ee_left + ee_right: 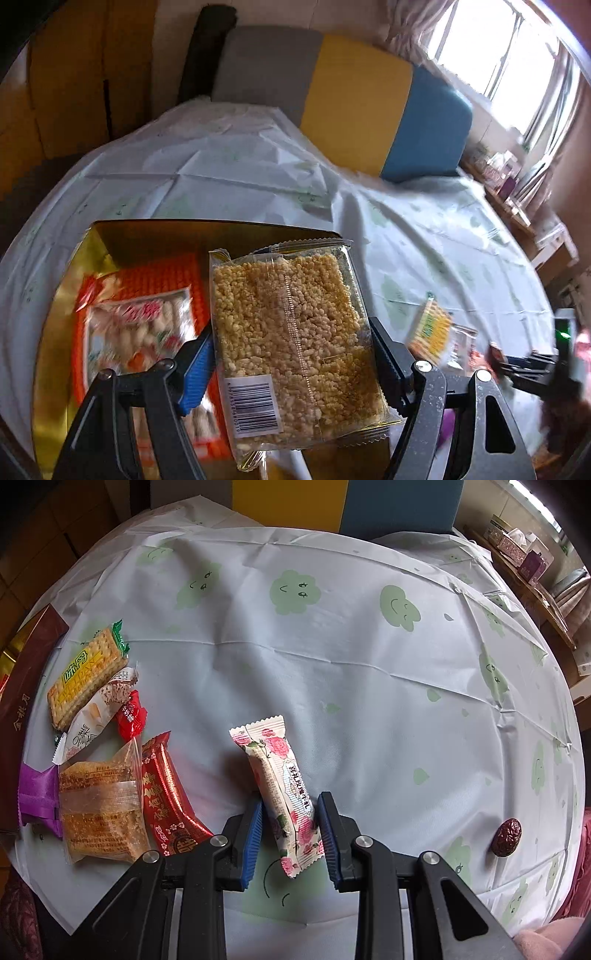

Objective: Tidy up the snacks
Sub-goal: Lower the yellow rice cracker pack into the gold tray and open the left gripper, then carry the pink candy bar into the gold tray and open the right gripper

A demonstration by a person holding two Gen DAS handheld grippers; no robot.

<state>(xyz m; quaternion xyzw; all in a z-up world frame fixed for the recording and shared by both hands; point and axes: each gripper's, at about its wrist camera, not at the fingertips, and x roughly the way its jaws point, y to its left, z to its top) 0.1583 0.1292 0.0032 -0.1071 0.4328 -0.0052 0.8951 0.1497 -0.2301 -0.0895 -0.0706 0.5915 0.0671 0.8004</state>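
Observation:
My left gripper (291,350) is shut on a clear pack of puffed rice cake (295,347) and holds it above the gold-lined box (147,236). An orange snack bag (140,325) lies in the box. My right gripper (291,834) has its jaws around a rose-patterned snack bar (280,794) on the table; both pads touch its wrapper. To its left lie a cracker pack (86,677), a white wrapper (96,716), a red candy (131,714), a rice cake pack (99,812), a red packet (166,797) and a purple packet (38,797).
A white tablecloth (369,664) with green smiley clouds covers the table. A red date (508,836) lies at the right. The box's dark red side (26,709) shows at the left edge. A grey, yellow and blue cushion back (351,110) stands behind the table.

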